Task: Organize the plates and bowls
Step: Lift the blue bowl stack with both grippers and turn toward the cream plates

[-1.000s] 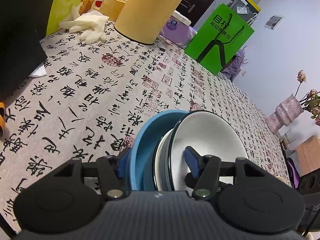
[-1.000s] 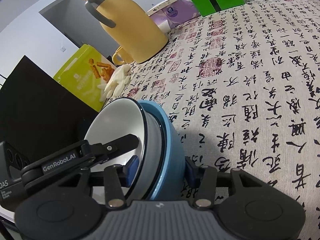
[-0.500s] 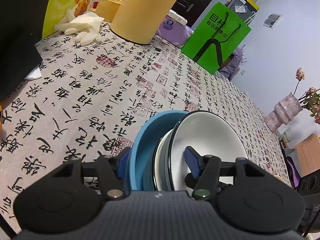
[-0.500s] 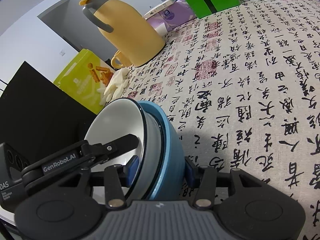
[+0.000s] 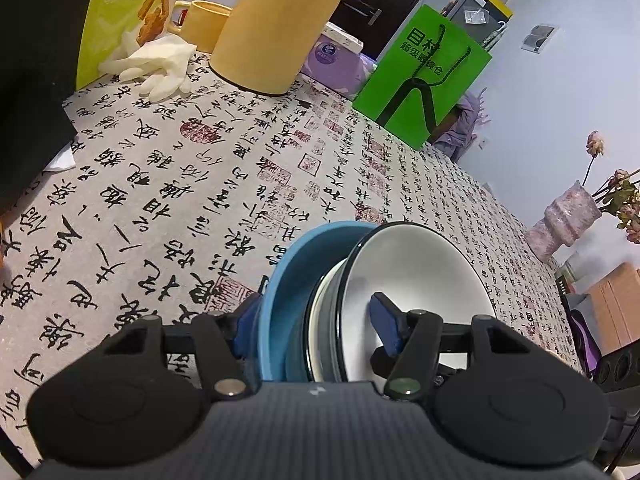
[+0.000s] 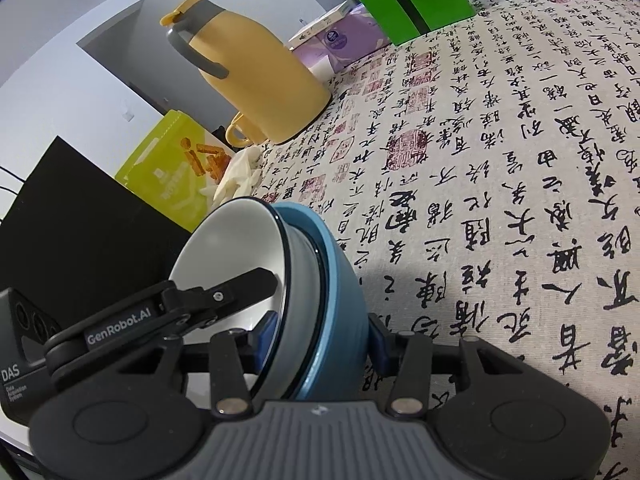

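A stack of nested bowls is held above the calligraphy-print tablecloth (image 5: pixel 200 184): a blue outer bowl (image 5: pixel 288 292) with a white, dark-rimmed bowl (image 5: pixel 424 264) inside it. My left gripper (image 5: pixel 316 328) is shut on one side of the stack, one finger outside the blue bowl and one inside the white bowl. My right gripper (image 6: pixel 322 336) is shut on the opposite side of the blue bowl (image 6: pixel 336 292) and white bowl (image 6: pixel 228 248). The left gripper's finger (image 6: pixel 224 296) shows in the right wrist view inside the white bowl.
A yellow thermos jug (image 5: pixel 280 24), yellow mug (image 5: pixel 200 20), white rubber gloves (image 5: pixel 156 64), a yellow-green snack box (image 5: pixel 120 12), purple tissue packs (image 5: pixel 336 60) and a green paper bag (image 5: pixel 424 80) stand along the far edge. A black box (image 6: pixel 68 220) is at the left. A pink vase (image 5: pixel 564 220) stands off the table.
Both grippers, still holding the bowl stack, have moved a little further over the table toward the jug side. The grip is unchanged.
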